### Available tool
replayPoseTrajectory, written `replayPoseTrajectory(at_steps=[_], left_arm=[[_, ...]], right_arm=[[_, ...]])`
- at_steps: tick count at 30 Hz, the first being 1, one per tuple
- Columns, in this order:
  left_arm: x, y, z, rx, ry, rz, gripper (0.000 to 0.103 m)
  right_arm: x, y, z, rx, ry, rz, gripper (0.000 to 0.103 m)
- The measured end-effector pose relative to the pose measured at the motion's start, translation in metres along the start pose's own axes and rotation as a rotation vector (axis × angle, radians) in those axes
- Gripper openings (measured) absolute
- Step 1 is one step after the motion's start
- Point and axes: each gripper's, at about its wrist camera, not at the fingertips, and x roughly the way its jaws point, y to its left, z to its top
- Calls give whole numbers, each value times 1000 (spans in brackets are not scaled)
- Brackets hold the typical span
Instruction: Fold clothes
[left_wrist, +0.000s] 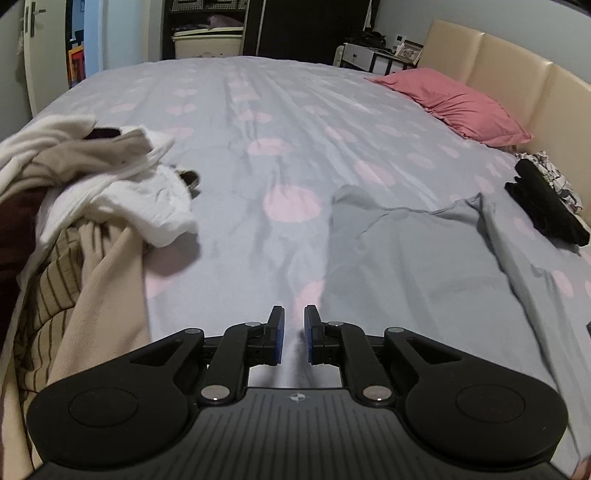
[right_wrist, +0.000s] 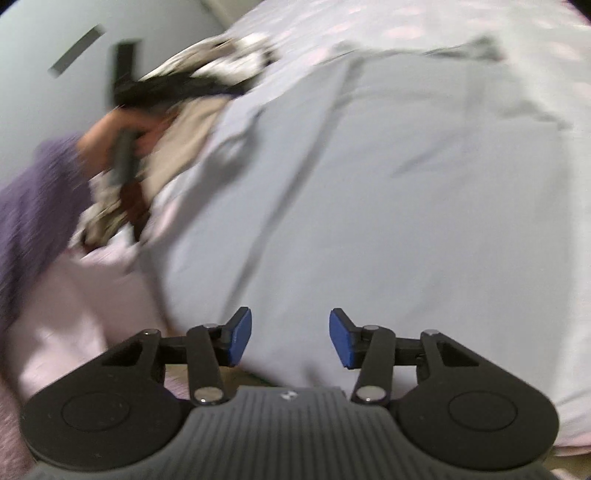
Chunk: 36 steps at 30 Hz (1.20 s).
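A grey garment (left_wrist: 424, 251) lies spread on the bedcover (left_wrist: 258, 129), ahead and to the right of my left gripper (left_wrist: 294, 325). Its blue pads stand a narrow gap apart with only bedcover showing between them. A heap of white, beige and striped clothes (left_wrist: 92, 192) rises at the left. In the blurred right wrist view the grey garment (right_wrist: 388, 184) fills the middle. My right gripper (right_wrist: 290, 332) hovers over its near edge, open, with nothing between the fingers.
A pink pillow (left_wrist: 454, 103) lies by the beige headboard (left_wrist: 517, 62). A black garment (left_wrist: 546, 206) rests at the right edge. A purple sleeve (right_wrist: 37, 192) and hand grip a dark handle beside blurred clothes (right_wrist: 192, 122). Shelves and a door stand beyond the bed.
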Motion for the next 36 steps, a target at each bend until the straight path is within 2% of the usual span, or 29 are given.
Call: replayPoseTrajectory(at_steps=[3, 9, 11, 14, 18, 26, 30, 32, 33, 34, 36], left_arm=[[-2, -24, 4, 38, 9, -34, 9], [5, -82, 17, 96, 20, -138, 9], [13, -100, 24, 103, 20, -179, 9], [32, -126, 35, 108, 30, -223, 15], [66, -163, 51, 137, 47, -251, 19], [146, -222, 81, 183, 95, -291, 25], [182, -230, 91, 172, 127, -314, 25], [193, -232, 95, 163, 135, -355, 25], [198, -232, 96, 162, 139, -380, 25], [203, -233, 98, 161, 142, -404, 15], [211, -234, 101, 158, 146, -450, 2]], right_arm=[[-12, -35, 11, 41, -48, -86, 45], [-37, -97, 40, 90, -148, -215, 45], [-43, -116, 51, 119, -191, -235, 45], [-42, -142, 70, 181, -255, -249, 44], [-36, -172, 86, 245, -310, -280, 44], [-17, -217, 106, 363, -345, -248, 44], [-6, -227, 110, 399, -350, -167, 44], [-1, -229, 113, 393, -350, -142, 35], [0, -230, 115, 391, -354, -139, 9], [-1, -232, 115, 397, -364, -139, 2], [-6, -235, 112, 423, -399, -151, 2]])
